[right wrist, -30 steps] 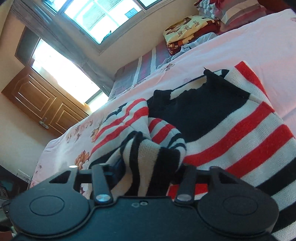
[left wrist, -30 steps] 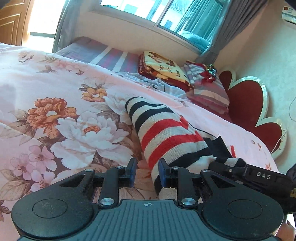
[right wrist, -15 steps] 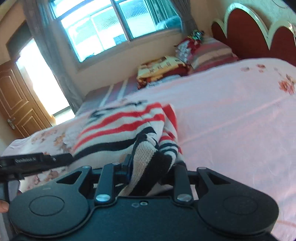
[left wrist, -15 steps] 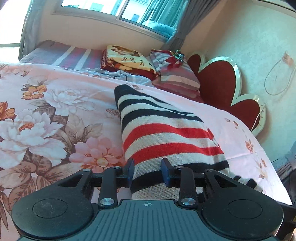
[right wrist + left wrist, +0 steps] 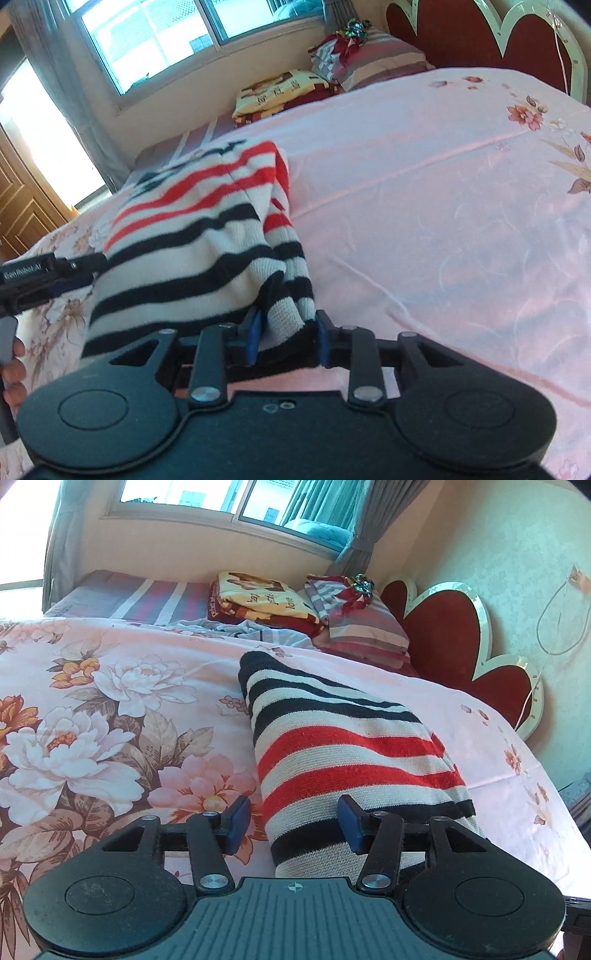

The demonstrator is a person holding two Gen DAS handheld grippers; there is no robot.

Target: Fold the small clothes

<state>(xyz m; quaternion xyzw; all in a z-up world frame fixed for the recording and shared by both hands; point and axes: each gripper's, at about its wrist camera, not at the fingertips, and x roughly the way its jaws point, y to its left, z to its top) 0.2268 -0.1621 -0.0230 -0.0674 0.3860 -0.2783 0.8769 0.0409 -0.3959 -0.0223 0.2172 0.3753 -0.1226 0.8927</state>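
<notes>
The striped sweater [image 5: 347, 753] lies folded on the bed [image 5: 110, 709], reaching toward 12 o'clock in the left view. The left tongs [image 5: 293, 821] stand apart around its near hem. The right tongs [image 5: 286, 334] are clamped on a bunched corner of the sweater. Pillows [image 5: 354, 624] lie at 1 o'clock.
</notes>
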